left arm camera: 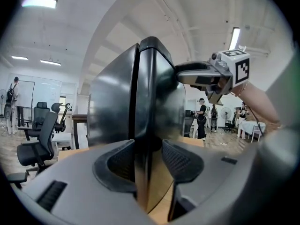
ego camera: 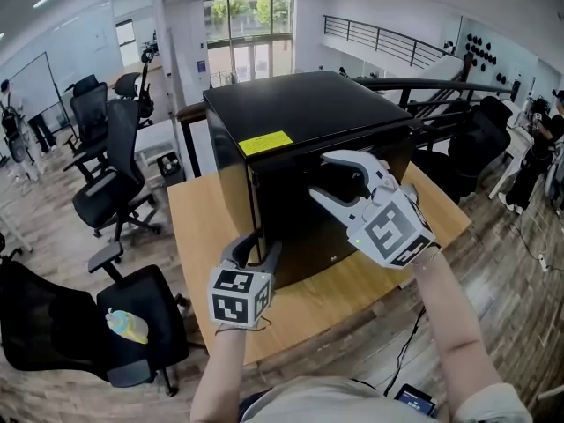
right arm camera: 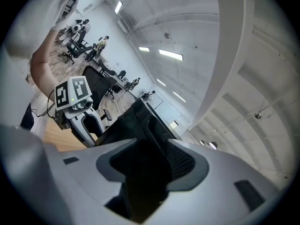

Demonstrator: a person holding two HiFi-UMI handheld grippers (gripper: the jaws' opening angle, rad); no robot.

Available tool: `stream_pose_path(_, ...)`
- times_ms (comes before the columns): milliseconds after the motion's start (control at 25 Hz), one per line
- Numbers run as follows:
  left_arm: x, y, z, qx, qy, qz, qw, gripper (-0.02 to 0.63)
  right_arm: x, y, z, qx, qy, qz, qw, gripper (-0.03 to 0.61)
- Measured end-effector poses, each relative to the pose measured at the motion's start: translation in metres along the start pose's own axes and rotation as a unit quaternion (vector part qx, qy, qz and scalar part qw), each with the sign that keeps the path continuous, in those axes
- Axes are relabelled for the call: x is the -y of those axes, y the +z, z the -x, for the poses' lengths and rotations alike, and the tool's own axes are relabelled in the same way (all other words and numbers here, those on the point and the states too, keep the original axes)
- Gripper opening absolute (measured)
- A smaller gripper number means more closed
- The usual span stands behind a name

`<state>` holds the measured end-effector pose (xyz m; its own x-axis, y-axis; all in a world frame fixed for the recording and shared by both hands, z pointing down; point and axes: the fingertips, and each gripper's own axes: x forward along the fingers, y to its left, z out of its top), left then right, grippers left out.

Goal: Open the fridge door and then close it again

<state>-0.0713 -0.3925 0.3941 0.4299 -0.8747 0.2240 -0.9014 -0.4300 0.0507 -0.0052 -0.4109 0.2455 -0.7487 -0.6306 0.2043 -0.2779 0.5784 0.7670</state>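
Observation:
A black mini fridge (ego camera: 300,113) with a yellow label (ego camera: 265,143) on top stands on a wooden table (ego camera: 203,227). Its door looks closed or nearly closed against the body. My left gripper (ego camera: 257,252) is at the fridge's front left corner. In the left gripper view its jaws (left arm camera: 149,161) straddle the door's vertical edge (left arm camera: 143,125), with a gap at the right pad, so it is open. My right gripper (ego camera: 328,181) is held against the upper door front with its jaws spread wide. In the right gripper view (right arm camera: 150,163) the dark fridge (right arm camera: 136,125) fills the gap.
Black office chairs stand left of the table (ego camera: 110,192) and near its front corner (ego camera: 79,324); another chair (ego camera: 476,139) and a stair railing (ego camera: 441,86) are at the right. A person (ego camera: 539,148) stands far right. The table's front edge is close to my body.

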Motion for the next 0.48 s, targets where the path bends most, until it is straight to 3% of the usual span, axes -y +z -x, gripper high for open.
stream_pose_path(200,0.0023,0.0004,-0.0044,-0.014,-0.027,-0.008,0.9995,0.161,0.0046,0.0016,-0.0009,0.019,0.002,-0.021,1.000,0.189)
stream_pose_path(480,0.0025,-0.0003,-0.0033,-0.013,-0.032,-0.011,0.9993,0.161,0.0039,0.0012,0.0005,0.018,-0.003,-0.021,1.000,0.187)
